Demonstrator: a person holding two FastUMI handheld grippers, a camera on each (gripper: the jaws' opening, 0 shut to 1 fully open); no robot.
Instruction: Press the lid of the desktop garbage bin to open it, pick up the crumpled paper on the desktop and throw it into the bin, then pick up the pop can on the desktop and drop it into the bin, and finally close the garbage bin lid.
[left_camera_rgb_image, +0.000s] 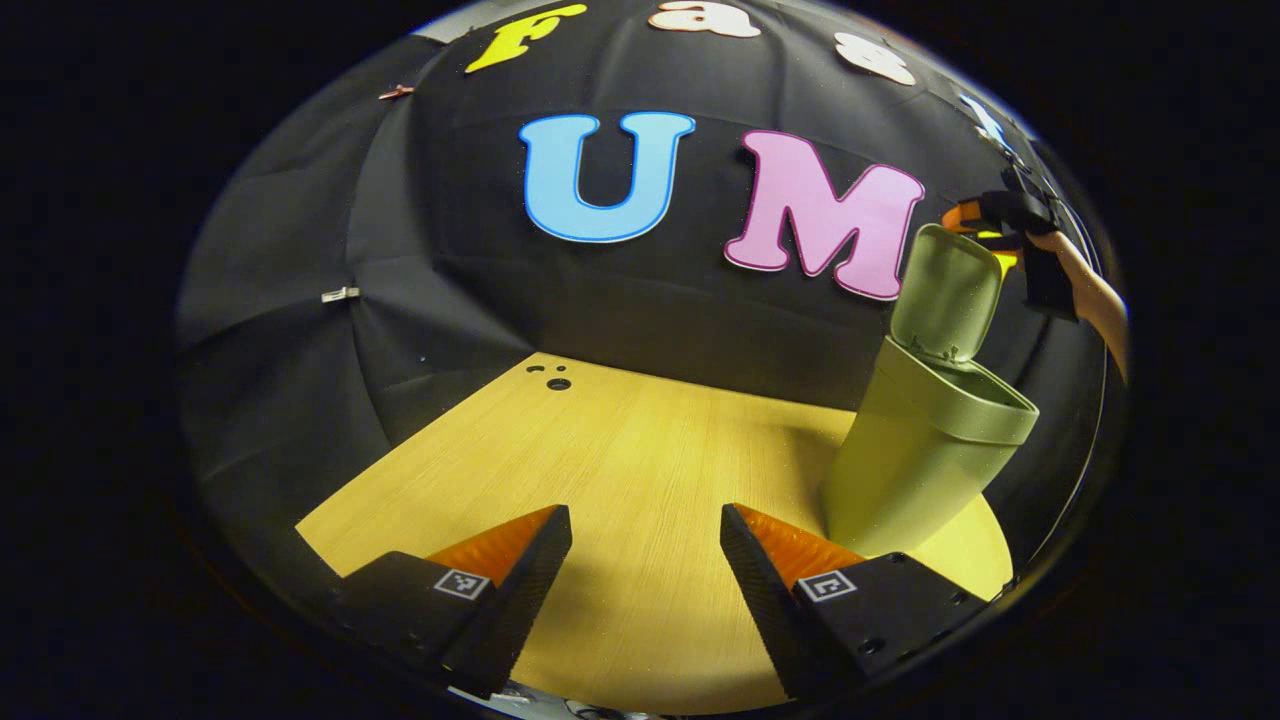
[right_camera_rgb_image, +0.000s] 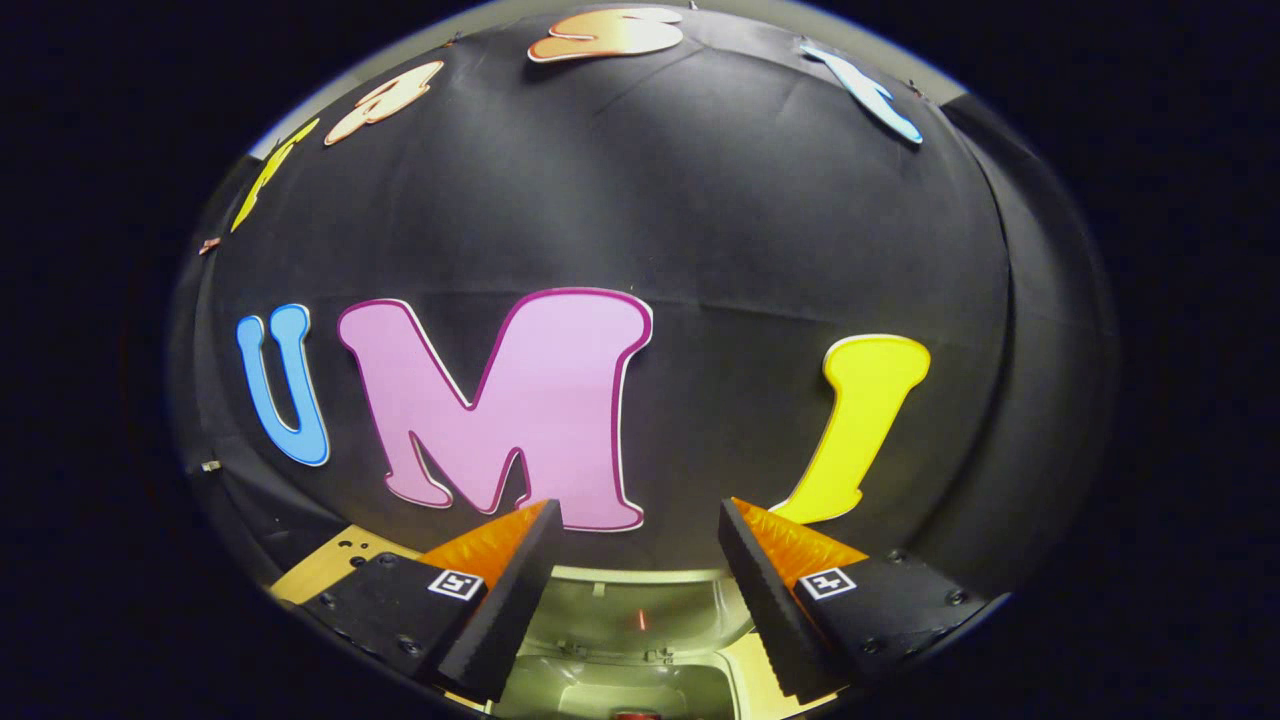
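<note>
The olive-green garbage bin (left_camera_rgb_image: 930, 450) stands on the wooden table (left_camera_rgb_image: 620, 450) at the right, its lid (left_camera_rgb_image: 948, 290) swung up and open. My left gripper (left_camera_rgb_image: 645, 515) is open low over the table, left of the bin, with nothing between its fingers. My right gripper (right_camera_rgb_image: 638, 505) is open and hangs right above the bin's open mouth (right_camera_rgb_image: 610, 690), with the raised lid's inner side (right_camera_rgb_image: 630, 610) just beyond it. A small red thing (right_camera_rgb_image: 635, 714) shows at the bottom edge inside the mouth; I cannot tell what it is. In the left gripper view the right gripper (left_camera_rgb_image: 1010, 225) and a hand (left_camera_rgb_image: 1095, 295) are above the lid.
The table's far left corner has small holes (left_camera_rgb_image: 555, 380). The black cloth wall (left_camera_rgb_image: 650, 300) rises close behind the table and the bin. Bare tabletop stretches left of the bin.
</note>
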